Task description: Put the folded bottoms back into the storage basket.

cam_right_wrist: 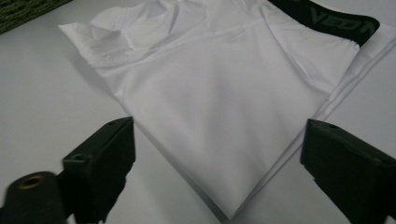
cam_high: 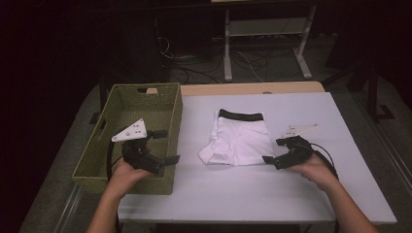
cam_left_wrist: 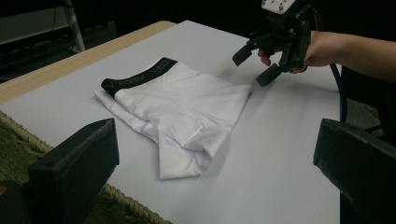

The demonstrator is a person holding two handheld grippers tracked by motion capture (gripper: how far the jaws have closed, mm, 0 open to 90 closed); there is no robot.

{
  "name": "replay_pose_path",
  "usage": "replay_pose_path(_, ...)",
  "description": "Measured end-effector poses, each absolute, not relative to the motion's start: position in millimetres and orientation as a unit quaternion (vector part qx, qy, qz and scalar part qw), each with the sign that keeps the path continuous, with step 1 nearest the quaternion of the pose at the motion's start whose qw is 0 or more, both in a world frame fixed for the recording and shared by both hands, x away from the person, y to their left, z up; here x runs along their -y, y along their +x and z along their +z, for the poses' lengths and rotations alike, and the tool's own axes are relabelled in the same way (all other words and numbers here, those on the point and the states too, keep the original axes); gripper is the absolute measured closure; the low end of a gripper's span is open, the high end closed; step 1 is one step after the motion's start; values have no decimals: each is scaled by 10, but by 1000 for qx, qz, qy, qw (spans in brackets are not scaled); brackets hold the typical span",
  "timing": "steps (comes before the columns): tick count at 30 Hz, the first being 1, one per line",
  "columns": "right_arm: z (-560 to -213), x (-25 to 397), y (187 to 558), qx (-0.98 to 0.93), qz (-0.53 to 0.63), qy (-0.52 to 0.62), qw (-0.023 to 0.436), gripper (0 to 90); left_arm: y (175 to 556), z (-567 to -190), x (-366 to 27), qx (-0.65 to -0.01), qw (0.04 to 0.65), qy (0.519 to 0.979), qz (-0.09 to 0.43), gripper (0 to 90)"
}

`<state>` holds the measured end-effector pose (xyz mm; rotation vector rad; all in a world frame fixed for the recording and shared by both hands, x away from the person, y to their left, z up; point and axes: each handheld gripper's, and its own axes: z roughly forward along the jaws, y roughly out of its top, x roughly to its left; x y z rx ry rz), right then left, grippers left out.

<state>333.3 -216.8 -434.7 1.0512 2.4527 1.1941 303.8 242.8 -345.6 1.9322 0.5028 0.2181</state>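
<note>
White folded boxer briefs (cam_high: 239, 141) with a black waistband lay mid-table on the white tabletop (cam_high: 272, 189), beside a woven basket (cam_high: 97, 165). Right gripper (cam_high: 275, 152) hovered at their near corner, jaws spread; left gripper (cam_high: 166, 146) was held over the basket, jaws apart, empty.

Waistband (cam_right_wrist: 327, 16) lettering cut by the top edge in the right gripper view, unreadable; too small to read in the left gripper view. Shorts (cam_high: 240, 138): folded, under layers hidden. Basket (cam_high: 167, 128) floor partly hidden by the left gripper (cam_high: 165, 145). Room beyond the table (cam_high: 291, 194) too dark to make out. Forearms cut by the near edge.
</note>
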Motion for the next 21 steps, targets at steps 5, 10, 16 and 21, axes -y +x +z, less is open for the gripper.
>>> replay_pose_path(5,-4389,2185,3347,-835,396,367,105,216,3037,-3456,-2431,-212,538,811,91,5)
replay_pose_path(10,-4426,2257,3354,-833,394,377,93,334,3035,-3456,-2434,-213,540,810,91,5)
replay_pose_path(16,-4498,2273,3334,-839,384,377,82,416,3038,-3457,-2438,-213,541,808,90,5)
replay_pose_path(21,-4529,2273,3320,-842,378,377,79,451,3038,-3457,-2441,-214,542,808,90,5)
